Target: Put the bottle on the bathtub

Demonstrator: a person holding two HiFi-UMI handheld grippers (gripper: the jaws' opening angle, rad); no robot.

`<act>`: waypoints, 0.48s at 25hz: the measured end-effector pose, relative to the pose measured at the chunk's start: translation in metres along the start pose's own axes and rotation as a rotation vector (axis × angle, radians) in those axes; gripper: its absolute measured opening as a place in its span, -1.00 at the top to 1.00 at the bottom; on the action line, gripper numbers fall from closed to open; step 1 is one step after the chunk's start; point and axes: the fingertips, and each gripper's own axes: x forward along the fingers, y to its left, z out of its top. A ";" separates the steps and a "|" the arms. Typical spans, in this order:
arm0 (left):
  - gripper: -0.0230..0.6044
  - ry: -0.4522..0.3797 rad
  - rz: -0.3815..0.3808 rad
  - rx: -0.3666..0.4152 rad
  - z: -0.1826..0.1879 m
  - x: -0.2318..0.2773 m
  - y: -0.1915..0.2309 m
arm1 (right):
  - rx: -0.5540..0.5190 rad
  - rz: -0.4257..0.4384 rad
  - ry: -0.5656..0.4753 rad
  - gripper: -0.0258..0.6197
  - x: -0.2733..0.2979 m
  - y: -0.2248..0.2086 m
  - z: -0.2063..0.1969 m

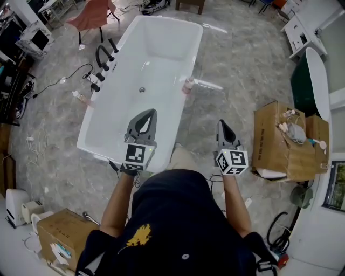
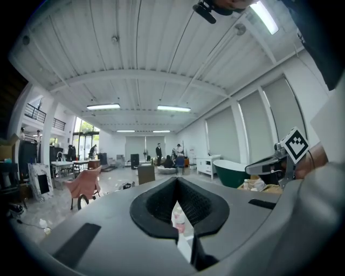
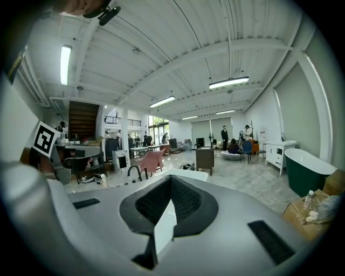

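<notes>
A white bathtub (image 1: 108, 137) fills the middle of the head view. A small pinkish bottle (image 1: 188, 84) stands upright on its right rim, far beyond both grippers. My left gripper (image 1: 153, 112) hovers over the tub's near end, its jaws shut and empty. In the left gripper view the shut left gripper (image 2: 177, 179) shows the bottle (image 2: 178, 221) through the slit below the tips. My right gripper (image 1: 221, 123) hangs over the floor just right of the tub, shut on nothing. The right gripper view shows the right gripper (image 3: 171, 177) pointing at the tub's far rim (image 3: 186, 174).
A black faucet (image 1: 102, 56) stands at the tub's left side, with a small bottle (image 1: 80, 97) and cables on the floor nearby. An open cardboard box (image 1: 283, 141) and a dark green tub (image 1: 304, 86) are at the right. Another box (image 1: 59, 232) sits at bottom left, a pink chair (image 1: 91, 15) behind.
</notes>
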 end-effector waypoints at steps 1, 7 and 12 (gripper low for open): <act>0.87 -0.002 -0.002 0.004 0.000 -0.002 -0.001 | -0.006 0.001 0.000 0.92 -0.001 0.002 0.000; 0.87 0.003 0.001 0.035 -0.003 -0.023 -0.004 | -0.056 0.032 0.016 0.92 -0.011 0.016 0.001; 0.87 0.017 0.023 -0.002 -0.017 -0.038 -0.002 | -0.066 0.053 0.019 0.92 -0.014 0.025 0.002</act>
